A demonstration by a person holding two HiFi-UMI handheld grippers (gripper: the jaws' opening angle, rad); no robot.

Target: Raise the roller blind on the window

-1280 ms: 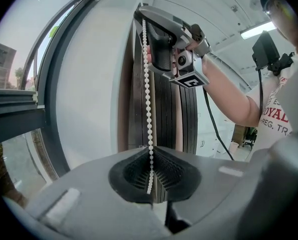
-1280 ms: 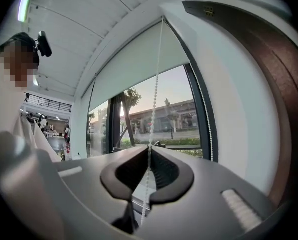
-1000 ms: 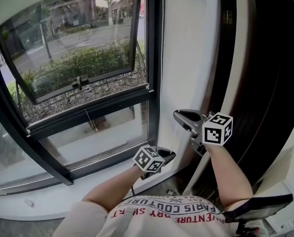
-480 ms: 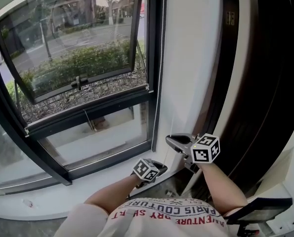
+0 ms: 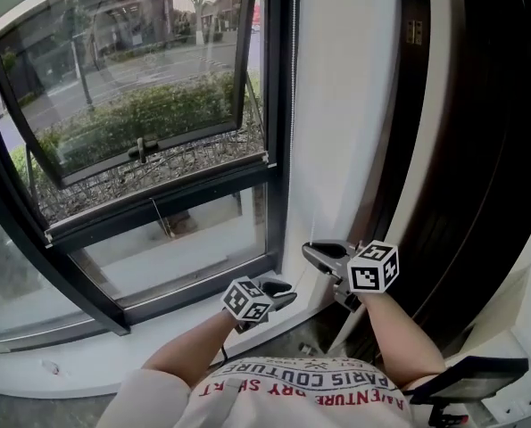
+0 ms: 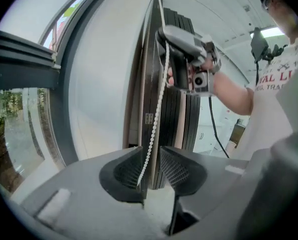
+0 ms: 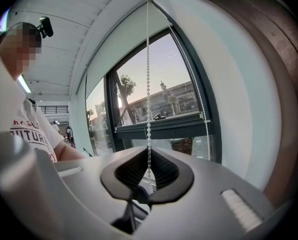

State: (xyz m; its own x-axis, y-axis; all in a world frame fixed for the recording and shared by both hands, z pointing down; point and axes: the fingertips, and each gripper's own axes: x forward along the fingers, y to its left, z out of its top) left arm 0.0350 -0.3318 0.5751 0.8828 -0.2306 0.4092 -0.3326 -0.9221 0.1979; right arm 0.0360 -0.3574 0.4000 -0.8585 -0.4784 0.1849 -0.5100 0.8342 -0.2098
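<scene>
Low beside the window frame [image 5: 278,150], the left gripper [image 6: 151,156] has just been opening, and its fingers now stand apart with the bead chain [image 6: 156,114] hanging loose between them, close to the left pad but not pinched. The right gripper [image 7: 149,156], lower than a second ago, has its fingers clamped on the same chain farther up. I judge this a hand-over-hand pull: the right holds what was gained while the left is free to regrip.

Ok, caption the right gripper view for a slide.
Right gripper shut on the blind's bead chain, with the window beyond.
</scene>
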